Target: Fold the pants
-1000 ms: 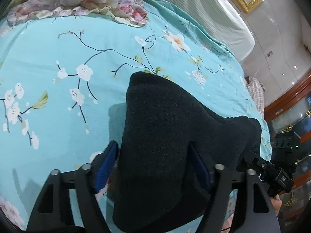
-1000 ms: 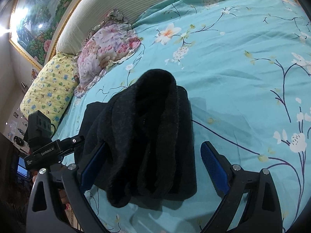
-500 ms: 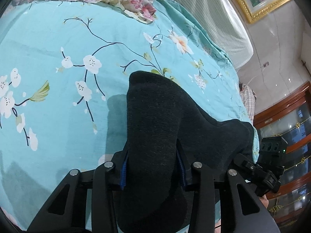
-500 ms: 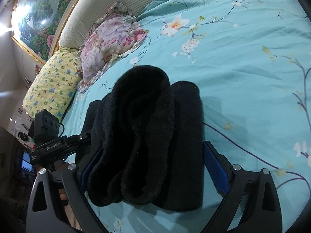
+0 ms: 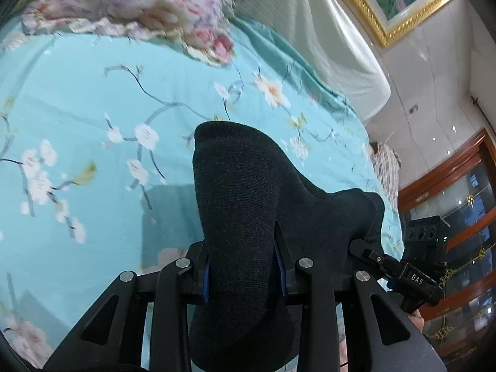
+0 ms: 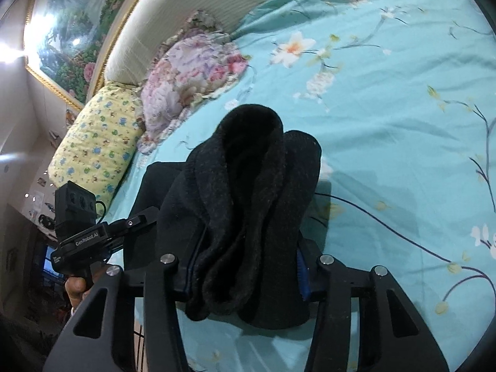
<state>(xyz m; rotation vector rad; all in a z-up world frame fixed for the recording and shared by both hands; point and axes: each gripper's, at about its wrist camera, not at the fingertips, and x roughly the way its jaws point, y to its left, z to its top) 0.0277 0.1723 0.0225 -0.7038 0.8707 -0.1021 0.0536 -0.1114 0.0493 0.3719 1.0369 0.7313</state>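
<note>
Left tool (image 5: pixel 241 274) is now clamped tight on a bunched end of the black pants (image 5: pixel 248 204), and the right tool (image 6: pixel 245 274) has pinched shut on the other thick end too. A second ago both sets of jaws were wide apart around the fabric, so the grab is done and the bundle looks ready to be lifted or folded over. Pants sit near the bed's (image 5: pixel 93 99) near edge, humped up between the two tools. The right view shows the layered rolls and the yellow pillow (image 6: pixel 96 145); the left view only shows one smooth hump, and it's blurry, probably mid-motion.
</note>
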